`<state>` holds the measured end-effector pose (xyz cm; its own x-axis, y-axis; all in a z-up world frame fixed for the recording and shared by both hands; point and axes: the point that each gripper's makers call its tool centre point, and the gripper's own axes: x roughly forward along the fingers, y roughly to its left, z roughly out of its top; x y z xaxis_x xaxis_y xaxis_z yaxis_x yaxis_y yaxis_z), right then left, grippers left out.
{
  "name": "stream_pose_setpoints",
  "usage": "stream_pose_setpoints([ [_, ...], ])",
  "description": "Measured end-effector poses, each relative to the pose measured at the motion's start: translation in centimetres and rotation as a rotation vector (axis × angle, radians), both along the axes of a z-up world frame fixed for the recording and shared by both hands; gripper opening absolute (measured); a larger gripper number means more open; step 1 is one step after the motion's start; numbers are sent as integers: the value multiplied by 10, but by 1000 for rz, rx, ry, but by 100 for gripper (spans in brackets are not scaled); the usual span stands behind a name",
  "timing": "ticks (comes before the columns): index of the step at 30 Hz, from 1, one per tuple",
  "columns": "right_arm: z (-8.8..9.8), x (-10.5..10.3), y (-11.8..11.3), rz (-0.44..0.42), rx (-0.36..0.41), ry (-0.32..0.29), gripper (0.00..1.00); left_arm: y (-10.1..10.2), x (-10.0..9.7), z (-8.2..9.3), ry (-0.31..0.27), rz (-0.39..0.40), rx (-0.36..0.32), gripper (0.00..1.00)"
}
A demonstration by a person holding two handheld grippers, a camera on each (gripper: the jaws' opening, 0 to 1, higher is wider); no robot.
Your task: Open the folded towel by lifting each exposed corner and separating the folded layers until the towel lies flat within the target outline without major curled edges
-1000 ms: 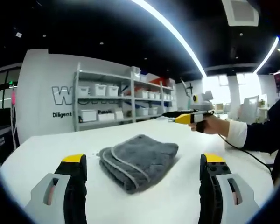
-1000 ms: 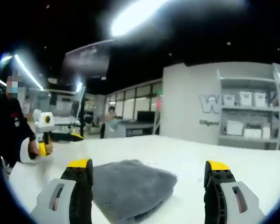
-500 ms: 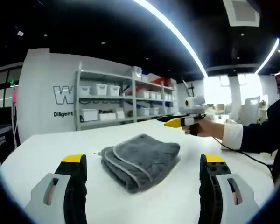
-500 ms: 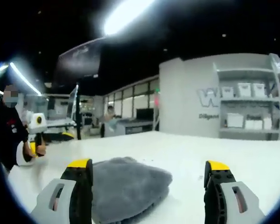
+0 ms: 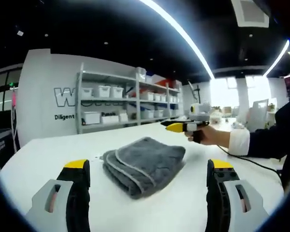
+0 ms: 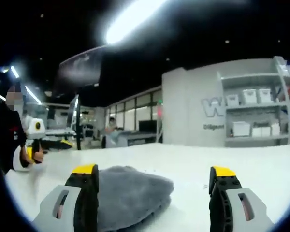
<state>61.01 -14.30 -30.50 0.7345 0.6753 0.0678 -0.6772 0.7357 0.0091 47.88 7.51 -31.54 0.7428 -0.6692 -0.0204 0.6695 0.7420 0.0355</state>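
Observation:
A grey folded towel (image 5: 144, 163) with a pale stitched edge lies on the white table (image 5: 48, 150), just ahead of my left gripper (image 5: 147, 193), whose jaws stand open and hold nothing. Beyond the towel's right side, my right gripper (image 5: 176, 127) is held in a hand above the table. In the right gripper view the same towel (image 6: 130, 195) lies low and left, behind the left jaw of my right gripper (image 6: 152, 198), which is open and holds nothing. Far left in that view, my left gripper (image 6: 36, 140) is held by a hand.
Grey shelving with white bins (image 5: 111, 104) stands against a white lettered wall behind the table. A cable (image 5: 253, 162) trails over the table from the person's sleeve on the right. A person in dark clothes (image 6: 7, 140) stands at the table's left end.
The right gripper has moved left toward the towel and sunk closer to the table, so the towel looks flatter in its view. The left gripper and the towel have stayed put.

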Motion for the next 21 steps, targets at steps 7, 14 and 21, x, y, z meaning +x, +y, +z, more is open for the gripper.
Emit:
stream_pose_setpoints([
  [7, -11, -1, 1, 1, 0, 27, 93, 2, 0, 6, -18, 6, 2, 99],
  [14, -10, 1, 1, 7, 18, 26, 92, 15, 12, 17, -39, 50, -54, 96],
  [21, -7, -2, 3, 13, 21, 19, 92, 28, 27, 30, -18, 85, -66, 97],
])
